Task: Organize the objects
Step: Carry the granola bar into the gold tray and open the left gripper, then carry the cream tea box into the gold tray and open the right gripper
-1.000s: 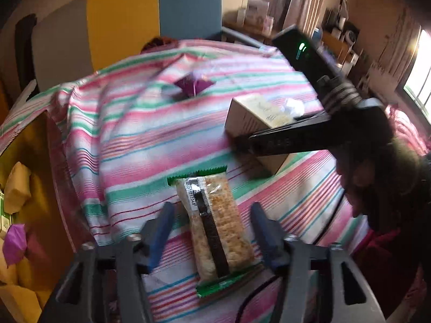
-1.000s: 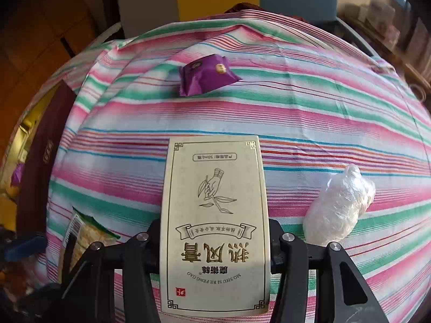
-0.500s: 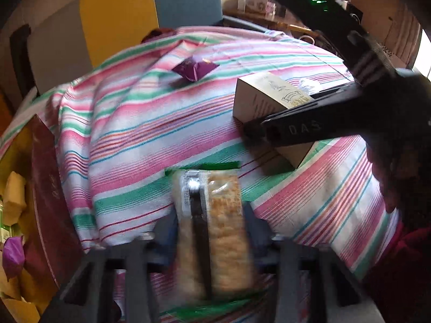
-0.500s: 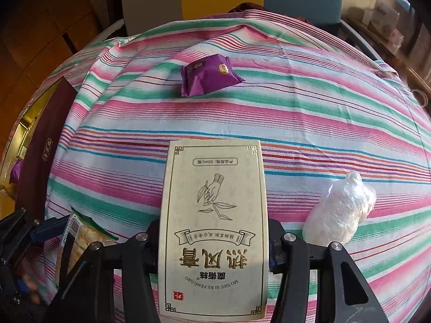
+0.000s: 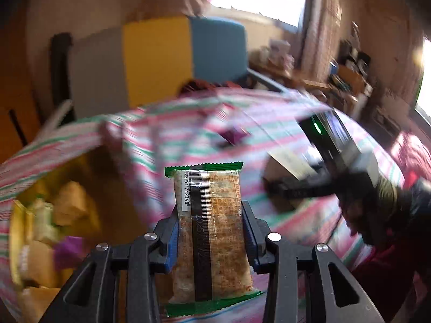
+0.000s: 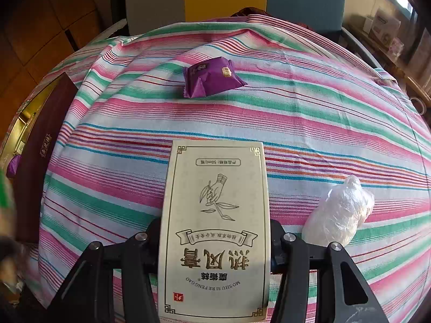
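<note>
The rice cracker packet (image 5: 212, 231), flat on the striped cloth (image 6: 309, 123) a second ago between open jaws, is now clamped by the left gripper (image 5: 211, 238) and lifted clear; the gold tray (image 5: 18, 231) of snacks is seen at 9 o'clock, judged its likely destination. The cream box (image 6: 215, 226) is held pinched by the right gripper (image 6: 215, 245), unmoved, the purple sweet (image 6: 211, 80) at 12 o'clock.
</note>
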Demonstrator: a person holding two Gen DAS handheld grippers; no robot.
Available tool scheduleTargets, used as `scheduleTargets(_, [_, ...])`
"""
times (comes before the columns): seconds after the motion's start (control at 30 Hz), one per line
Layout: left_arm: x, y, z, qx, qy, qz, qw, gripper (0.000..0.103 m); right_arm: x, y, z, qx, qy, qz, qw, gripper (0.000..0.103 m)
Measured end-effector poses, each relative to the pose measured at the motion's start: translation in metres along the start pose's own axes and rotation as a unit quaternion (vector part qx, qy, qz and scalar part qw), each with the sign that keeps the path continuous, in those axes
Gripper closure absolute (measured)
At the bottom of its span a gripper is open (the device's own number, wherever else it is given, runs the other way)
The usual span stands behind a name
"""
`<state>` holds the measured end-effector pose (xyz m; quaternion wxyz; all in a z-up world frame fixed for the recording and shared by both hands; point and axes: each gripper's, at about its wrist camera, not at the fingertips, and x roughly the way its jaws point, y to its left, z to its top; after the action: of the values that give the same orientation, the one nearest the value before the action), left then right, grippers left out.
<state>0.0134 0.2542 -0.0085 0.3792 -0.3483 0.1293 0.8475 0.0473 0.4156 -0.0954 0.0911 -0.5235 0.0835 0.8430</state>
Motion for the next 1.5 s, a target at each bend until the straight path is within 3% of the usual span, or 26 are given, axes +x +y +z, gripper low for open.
scheduleTargets(0.13, [-0.022,0.041,0.01,-0.024,-0.022,0.046,0.9984,0.064,0.0,0.003,-0.001,-0.005,-0.006,-0.007,1.0,0.049])
scheduleTargets(0.23, [-0.023,0.074,0.013,-0.053,-0.019,0.066,0.9963,0.064,0.0,0.004,-0.002,-0.007,-0.009,-0.012,1.0,0.049])
scheduleTargets(0.33, [-0.012,0.116,0.013,-0.124,0.006,0.043,0.9913,0.064,0.0,0.003,-0.002,-0.006,-0.01,-0.014,1.0,0.049])
scheduleTargets(0.43, [0.006,0.157,0.008,-0.21,0.031,0.012,0.9772,0.064,-0.001,0.004,-0.002,-0.003,-0.011,-0.015,1.0,0.049])
scheduleTargets(0.6, [0.033,0.178,0.007,-0.241,0.046,0.011,0.9693,0.064,0.0,0.005,-0.002,-0.003,-0.012,-0.017,1.0,0.048])
scheduleTargets(0.8, [0.075,0.184,0.004,-0.256,0.088,0.011,0.9627,0.063,0.0,0.005,-0.001,-0.006,-0.012,-0.018,1.0,0.048])
scheduleTargets(0.97, [0.086,0.185,0.0,-0.251,0.105,0.036,0.9617,0.057,0.001,0.006,0.0,-0.009,-0.013,-0.02,1.0,0.048])
scheduleTargets(1.2, [0.039,0.18,-0.007,-0.232,0.056,0.054,0.9696,0.057,0.0,0.008,0.0,-0.014,-0.013,-0.026,0.999,0.049])
scheduleTargets(1.5, [-0.036,0.17,-0.034,-0.185,0.005,0.111,0.9764,0.056,-0.003,0.012,0.001,0.006,-0.012,-0.037,0.999,0.051])
